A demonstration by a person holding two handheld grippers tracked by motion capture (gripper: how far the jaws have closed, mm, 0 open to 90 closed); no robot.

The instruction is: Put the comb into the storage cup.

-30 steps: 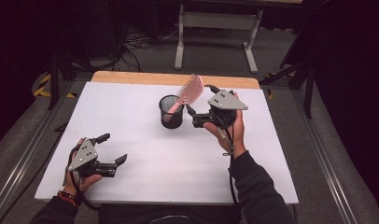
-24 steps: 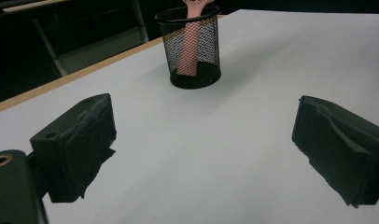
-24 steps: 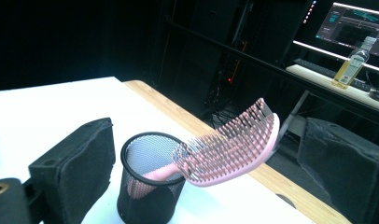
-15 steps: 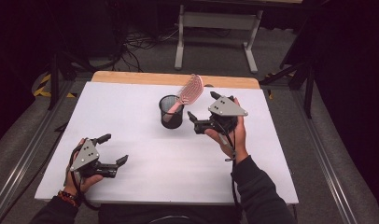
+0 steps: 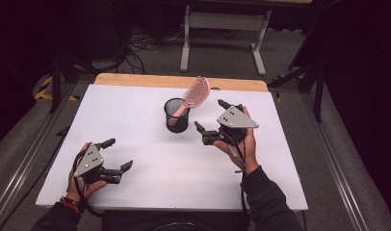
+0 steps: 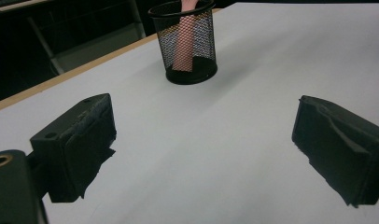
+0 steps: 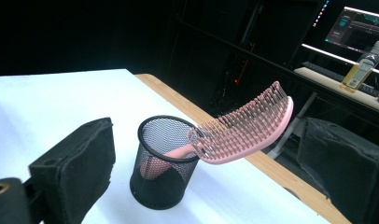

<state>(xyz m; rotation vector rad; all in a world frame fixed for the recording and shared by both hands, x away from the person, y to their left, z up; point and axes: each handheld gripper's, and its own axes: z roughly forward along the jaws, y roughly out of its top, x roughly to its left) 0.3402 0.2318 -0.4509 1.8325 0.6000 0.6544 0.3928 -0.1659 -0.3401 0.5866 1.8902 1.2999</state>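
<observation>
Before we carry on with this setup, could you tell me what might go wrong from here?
The hairbrush stands handle-down in the mesh cup with its head leaning out over the rim, so it looks top-heavy; a bump could tip the cup. The open right gripper hangs close beside the cup and might knock it. The cup also stands fairly near the table's far edge.

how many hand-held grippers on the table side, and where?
2. The left hand-held gripper sits open, low near the table's front left edge. The right hand-held gripper is open too, just right of the mesh cup holding the pink brush.
</observation>
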